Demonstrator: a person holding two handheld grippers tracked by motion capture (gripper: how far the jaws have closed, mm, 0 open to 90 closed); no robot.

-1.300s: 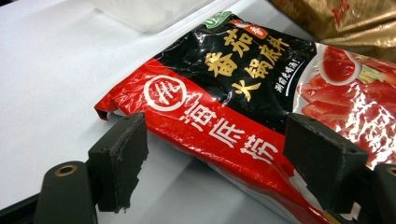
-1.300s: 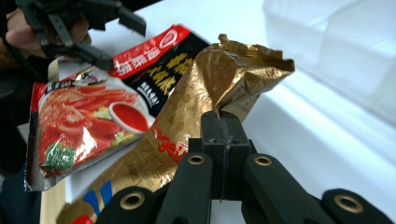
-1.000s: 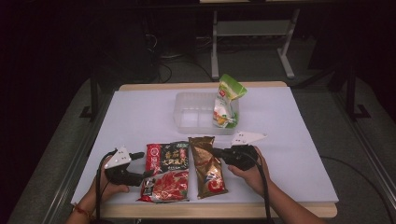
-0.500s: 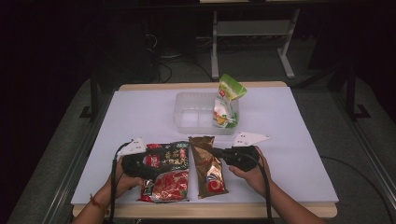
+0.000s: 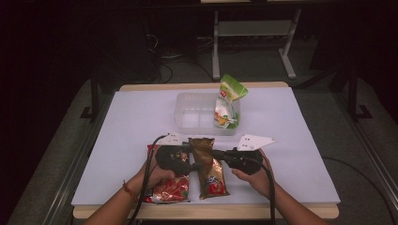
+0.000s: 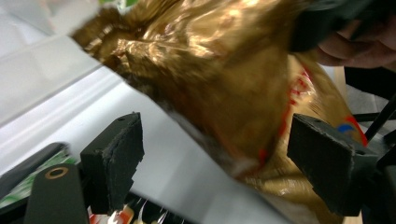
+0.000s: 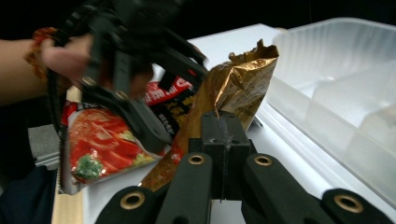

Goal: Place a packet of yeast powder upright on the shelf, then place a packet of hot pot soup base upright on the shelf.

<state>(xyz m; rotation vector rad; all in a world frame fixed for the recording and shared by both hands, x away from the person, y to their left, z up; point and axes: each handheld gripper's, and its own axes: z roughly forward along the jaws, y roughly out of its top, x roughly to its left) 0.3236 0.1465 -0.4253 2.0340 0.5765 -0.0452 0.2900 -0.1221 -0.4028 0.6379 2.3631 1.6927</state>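
A: Foil pouch [image 5: 208, 165] by the table's [image 5: 141, 117] near edge: light, crinkly, slippery?

B: Probably; the picture's blurred. Right gripper [image 7: 223, 135] is pressed together on its side edge. Left gripper [image 6: 219, 163], jaws just opening, straddles the other side without pinching. Grip the flat seam.

Clear bin [image 5: 187, 123] blocks table middle; side margins open.

Dark room, grey floor [image 5: 263, 70], metal stand [image 5: 253, 33]
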